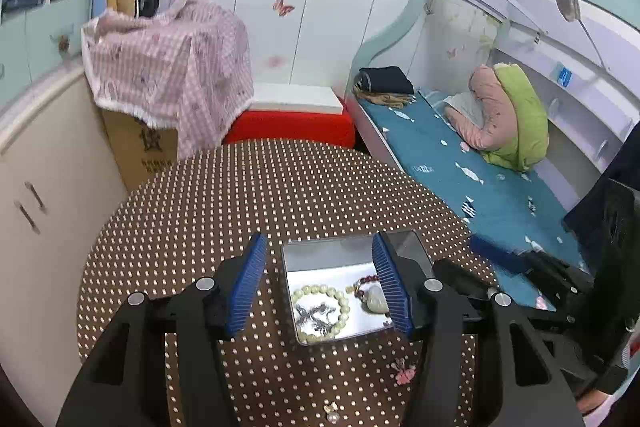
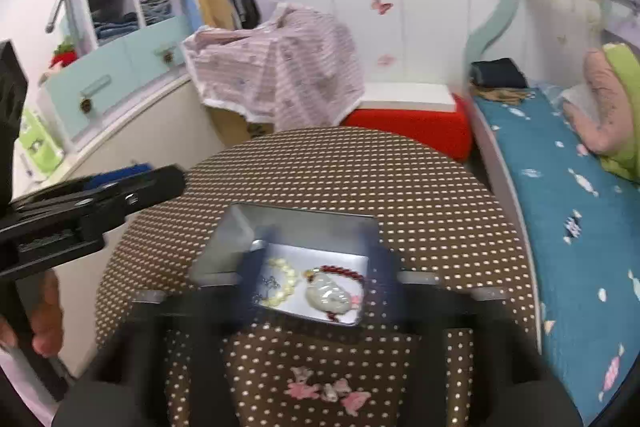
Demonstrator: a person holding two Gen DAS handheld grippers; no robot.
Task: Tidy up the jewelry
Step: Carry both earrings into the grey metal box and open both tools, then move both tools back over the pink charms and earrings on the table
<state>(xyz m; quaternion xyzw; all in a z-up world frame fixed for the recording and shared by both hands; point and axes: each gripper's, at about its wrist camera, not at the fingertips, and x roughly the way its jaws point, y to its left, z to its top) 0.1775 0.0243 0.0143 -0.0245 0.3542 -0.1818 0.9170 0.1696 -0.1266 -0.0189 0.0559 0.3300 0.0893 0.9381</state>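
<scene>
An open silver tin [image 1: 320, 255] [image 2: 296, 223] sits on the round polka-dot table [image 1: 240, 195] [image 2: 400, 179]. Inside lie a pale bead bracelet [image 1: 320, 313] [image 2: 280, 281] around a small dark piece, and a red bead string with a white pendant [image 1: 374, 297] [image 2: 332, 291]. My left gripper [image 1: 320, 287] is open and empty above the tin. My right gripper [image 2: 316, 283] is blurred, open and empty over the tin. A pink flower piece [image 1: 404, 371] [image 2: 328, 393] and a pearl earring [image 1: 332, 413] lie on the table near me.
A red-and-white box [image 1: 292, 119] [image 2: 408, 115] stands behind the table. A checked cloth covers a cardboard box [image 1: 168, 75] at the back left. A bed [image 1: 460, 163] [image 2: 560, 207] runs along the right, a cabinet [image 1: 48, 163] along the left.
</scene>
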